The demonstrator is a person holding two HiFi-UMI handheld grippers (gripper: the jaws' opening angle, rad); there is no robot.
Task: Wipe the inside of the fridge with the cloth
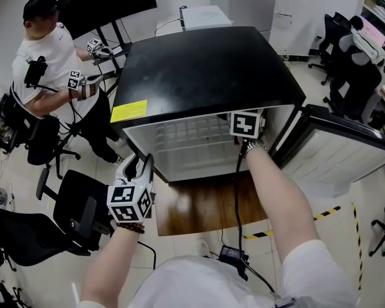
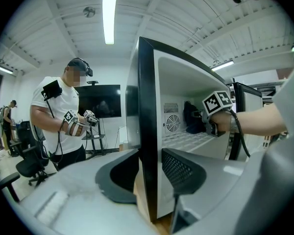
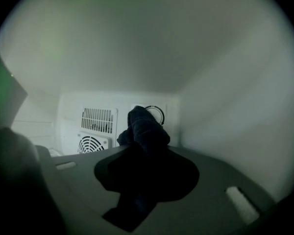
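Left gripper (image 1: 141,165): outside the fridge (image 1: 205,69), at its left front corner; I read the jaws as clamped on the front edge of the fridge's left wall, one jaw outside the wall and one inside the cavity

Right gripper (image 3: 146,156): reached into the fridge cavity on its right side, above the wire shelf (image 1: 191,133); I read the jaws as closed on the cloth (image 3: 144,129)

Cloth: dark and bunched; inside the fridge, poking up past the jaw tips in front of the round dial (image 3: 156,114) on the back wall; I cannot tell whether it touches that wall

Back wall: white; a slotted vent (image 3: 99,120) with a round fan grille (image 3: 90,144) below it, both left of the dial

Wire shelf: white; spans the fridge cavity from side to side

Door (image 1: 346,147): swung open on the fridge's right side

Yellow label (image 1: 128,111): on the fridge's black top, at its front left corner

Wooden surface (image 1: 208,207): under the fridge, showing in front of the opening

Second person (image 1: 48,63): well apart from the fridge on its left; white shirt; a marker-cube gripper in each hand
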